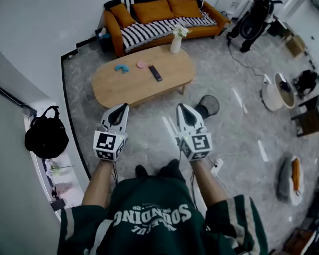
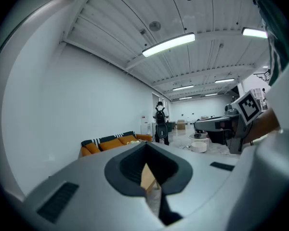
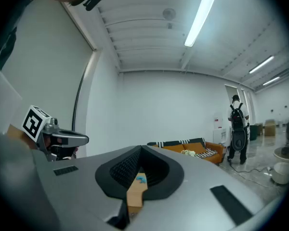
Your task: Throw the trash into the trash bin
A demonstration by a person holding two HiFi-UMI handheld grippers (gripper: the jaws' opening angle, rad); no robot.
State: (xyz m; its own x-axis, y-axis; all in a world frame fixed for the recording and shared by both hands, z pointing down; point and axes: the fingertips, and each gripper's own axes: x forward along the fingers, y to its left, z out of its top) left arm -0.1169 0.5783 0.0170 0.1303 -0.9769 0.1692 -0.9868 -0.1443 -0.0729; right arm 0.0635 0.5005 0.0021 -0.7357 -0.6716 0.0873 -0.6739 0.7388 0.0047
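The left tool (image 1: pixel 122 109) and the right tool (image 1: pixel 181 109) are held side by side in front of the person, both about level and aimed across the floor (image 1: pixel 149 137) toward the oval wooden counter (image 1: pixel 133 86). Each tool's own view shows its jaws brought together at the tips with nothing gripped between them. Only a narrow slot remains between the dark pads, and a strip of the wooden counter shows through it. In the right gripper view a speck of blue on the counter also shows through that slot.

The trash bin (image 1: pixel 208 105), a round black mesh one, stands on the floor just beside the counter's right end, a little ahead and to the right of the right tool. Neither tool touches it.

On the counter lie a small blue item (image 1: pixel 121 67) and a small pink item (image 1: pixel 142 64) close together near the far left part. A black remote control (image 1: pixel 155 73) lies just to their right. A white vase (image 1: pixel 176 42) with pale flowers stands upright at the counter's far edge. Both tools are well apart from these things.

Behind the counter sits an orange sofa (image 1: pixel 165 15) with orange cushions and a black-and-white striped throw. A black bag (image 1: pixel 46 137) rests on a ledge to the left, and a white bucket (image 1: pixel 276 92) stands on the floor far to the right.
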